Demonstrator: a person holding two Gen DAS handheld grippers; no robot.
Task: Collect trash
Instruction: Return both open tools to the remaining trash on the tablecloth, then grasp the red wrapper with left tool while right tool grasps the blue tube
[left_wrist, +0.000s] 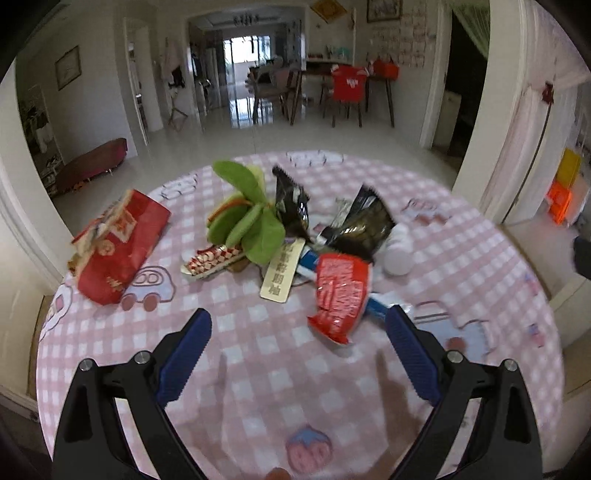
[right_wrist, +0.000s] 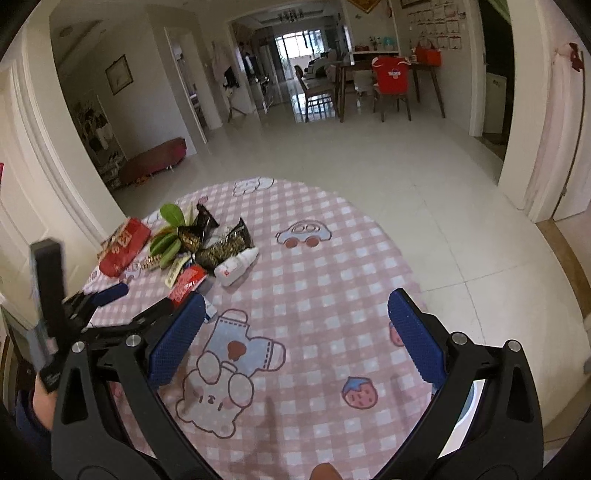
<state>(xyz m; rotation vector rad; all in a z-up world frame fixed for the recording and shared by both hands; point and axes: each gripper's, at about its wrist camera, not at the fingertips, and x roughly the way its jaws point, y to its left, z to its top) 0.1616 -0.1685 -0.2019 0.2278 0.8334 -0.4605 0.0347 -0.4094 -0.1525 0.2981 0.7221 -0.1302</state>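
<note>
A heap of trash lies on the round table with the pink checked cloth (left_wrist: 258, 362). In it are a red snack wrapper (left_wrist: 340, 291), two dark foil wrappers (left_wrist: 364, 225), green leaves (left_wrist: 255, 221), a beige label strip (left_wrist: 282, 271), a white bottle (left_wrist: 397, 251) and a red paper bag (left_wrist: 118, 247) at the left. My left gripper (left_wrist: 299, 319) is open, hovering just short of the red snack wrapper, nothing between its fingers. My right gripper (right_wrist: 297, 306) is open over bare cloth right of the heap (right_wrist: 207, 243). The left gripper (right_wrist: 110, 295) shows in the right wrist view.
The table edge drops to a glossy tiled floor (right_wrist: 388, 166) on the far side and right. A dining table with chairs (left_wrist: 343, 88) stands far back. A low dark bench (left_wrist: 92, 162) sits by the left wall. A person's hand (right_wrist: 42, 402) holds the left gripper.
</note>
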